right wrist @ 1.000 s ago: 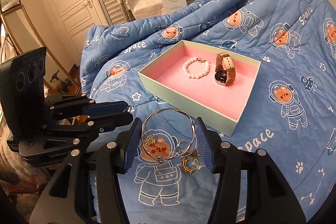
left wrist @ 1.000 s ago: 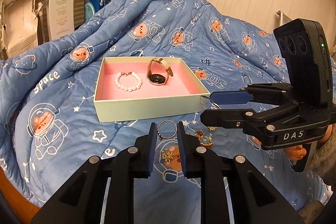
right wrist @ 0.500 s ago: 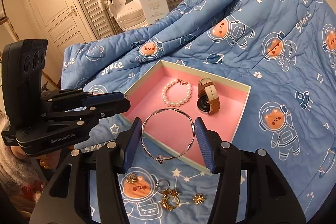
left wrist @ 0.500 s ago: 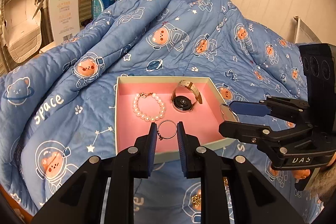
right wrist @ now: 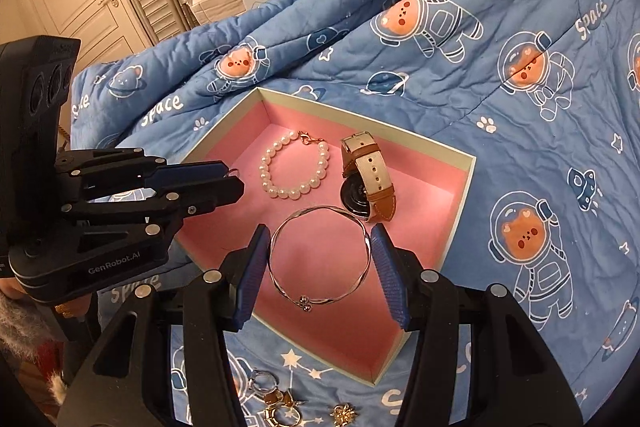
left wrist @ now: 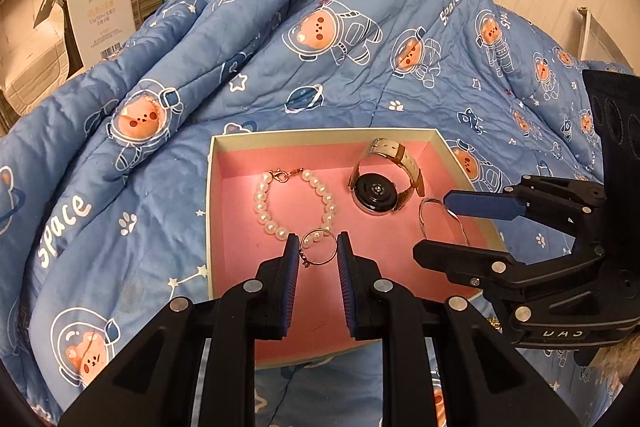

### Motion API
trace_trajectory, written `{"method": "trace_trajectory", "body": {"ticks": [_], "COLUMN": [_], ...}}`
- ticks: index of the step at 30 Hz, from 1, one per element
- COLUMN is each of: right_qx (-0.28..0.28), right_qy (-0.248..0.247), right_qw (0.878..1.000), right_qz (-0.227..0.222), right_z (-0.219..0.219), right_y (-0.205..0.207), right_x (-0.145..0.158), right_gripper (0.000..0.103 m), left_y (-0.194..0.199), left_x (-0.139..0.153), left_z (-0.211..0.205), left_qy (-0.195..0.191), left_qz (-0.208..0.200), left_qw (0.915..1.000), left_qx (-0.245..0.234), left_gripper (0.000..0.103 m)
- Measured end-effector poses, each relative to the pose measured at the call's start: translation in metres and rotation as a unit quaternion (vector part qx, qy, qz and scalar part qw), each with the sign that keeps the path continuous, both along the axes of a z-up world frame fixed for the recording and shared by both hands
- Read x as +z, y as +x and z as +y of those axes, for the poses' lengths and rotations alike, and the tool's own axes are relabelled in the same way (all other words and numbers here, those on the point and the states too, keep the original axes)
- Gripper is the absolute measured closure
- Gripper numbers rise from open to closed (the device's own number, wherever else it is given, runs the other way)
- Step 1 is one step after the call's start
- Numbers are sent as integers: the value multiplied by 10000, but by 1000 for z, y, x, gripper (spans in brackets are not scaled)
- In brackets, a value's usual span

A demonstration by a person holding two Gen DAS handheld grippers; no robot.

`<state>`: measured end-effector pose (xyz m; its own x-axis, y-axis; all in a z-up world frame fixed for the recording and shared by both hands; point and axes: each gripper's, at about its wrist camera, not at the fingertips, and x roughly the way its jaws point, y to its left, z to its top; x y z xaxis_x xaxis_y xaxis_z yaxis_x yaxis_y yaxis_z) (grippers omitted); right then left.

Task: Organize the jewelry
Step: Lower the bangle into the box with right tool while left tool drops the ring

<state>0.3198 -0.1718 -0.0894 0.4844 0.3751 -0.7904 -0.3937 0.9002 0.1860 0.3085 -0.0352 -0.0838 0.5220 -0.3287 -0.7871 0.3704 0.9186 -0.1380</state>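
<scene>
Pearl bracelet (left wrist: 296, 203) & watch (left wrist: 380, 183) boxed; L gripper (left wrist: 318, 253) fingers pinching ring (left wrist: 318, 247), R gripper (right wrist: 320, 259) fingers pinching bangle (right wrist: 320, 255) over box (right wrist: 466, 179); earrings (right wrist: 280, 407) remaining on bed.

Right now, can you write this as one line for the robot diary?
left gripper: shut on ring | right gripper: shut on bangle | both over pink box | pearl bracelet, watch inside

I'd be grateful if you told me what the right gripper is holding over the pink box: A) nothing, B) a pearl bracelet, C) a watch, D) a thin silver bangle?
D: the right gripper has its blue pads closed on a thin silver bangle, while the pearl bracelet and watch lie in the pink box.
</scene>
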Motion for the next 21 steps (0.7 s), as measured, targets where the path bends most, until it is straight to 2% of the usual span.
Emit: {"method": "trace_trajectory", "body": {"ticks": [7, 21], "right_qx": [128, 570], "right_qy": [-307, -866], "right_qw": [9991, 9933], "right_qz": [261, 520], "right_z": [8, 24], "right_y": [15, 28], "right_x": [-14, -25], "right_gripper": [51, 51], "left_y": [9, 20], "left_x": [-15, -26], "left_z": [-10, -26], "left_qy": [178, 783], "left_qz": [295, 435], "left_qw": [9993, 9943], "left_qx": [-155, -586], "left_gripper": [84, 84]}}
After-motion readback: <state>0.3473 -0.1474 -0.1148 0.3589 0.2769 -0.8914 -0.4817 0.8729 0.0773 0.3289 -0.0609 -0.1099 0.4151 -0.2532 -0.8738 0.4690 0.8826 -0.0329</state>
